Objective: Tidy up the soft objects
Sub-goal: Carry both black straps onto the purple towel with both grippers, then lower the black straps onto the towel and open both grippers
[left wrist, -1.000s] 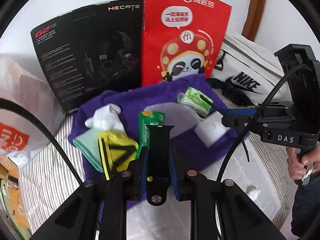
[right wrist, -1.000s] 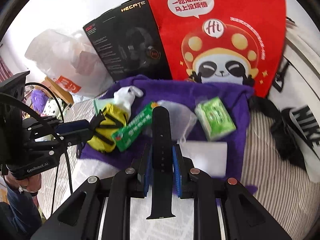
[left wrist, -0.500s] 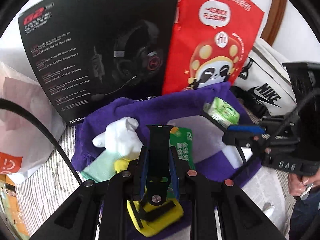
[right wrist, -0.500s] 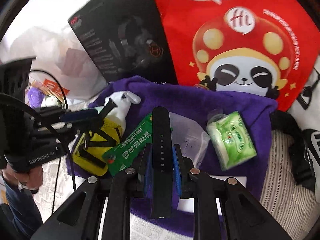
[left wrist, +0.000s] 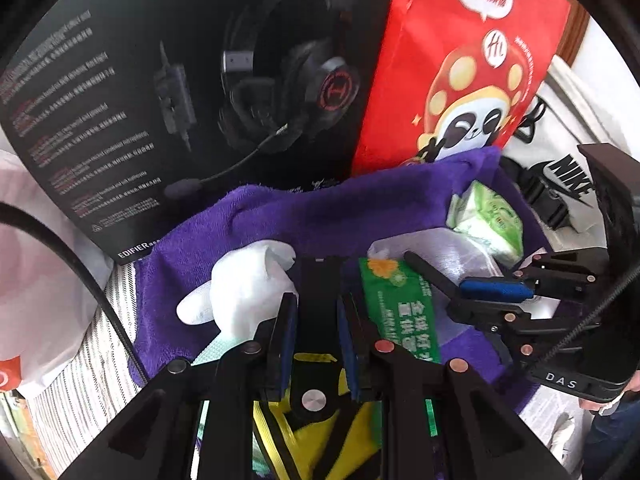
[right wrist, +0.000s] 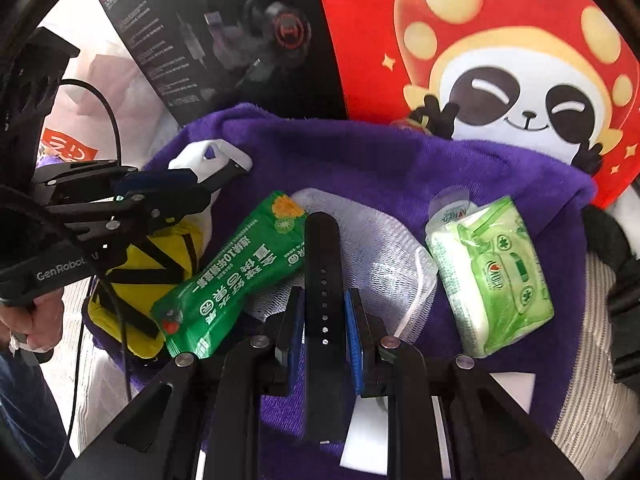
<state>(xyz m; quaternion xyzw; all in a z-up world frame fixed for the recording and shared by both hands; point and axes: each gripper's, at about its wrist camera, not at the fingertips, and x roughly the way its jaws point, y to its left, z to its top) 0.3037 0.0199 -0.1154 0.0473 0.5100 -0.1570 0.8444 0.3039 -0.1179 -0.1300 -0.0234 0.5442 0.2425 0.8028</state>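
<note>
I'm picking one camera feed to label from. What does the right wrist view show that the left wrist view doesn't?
Only the right wrist view shows the whole yellow pouch, the whole green tissue pack and the left gripper from outside. Only the left wrist view shows the Nike bag and the right gripper from outside. Both show the purple towel, green sachet, white glove, headset box and red panda bag.

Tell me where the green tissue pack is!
In the right wrist view, the green tissue pack lies on the purple towel, right of the white mesh pouch and below the red panda bag.
</note>
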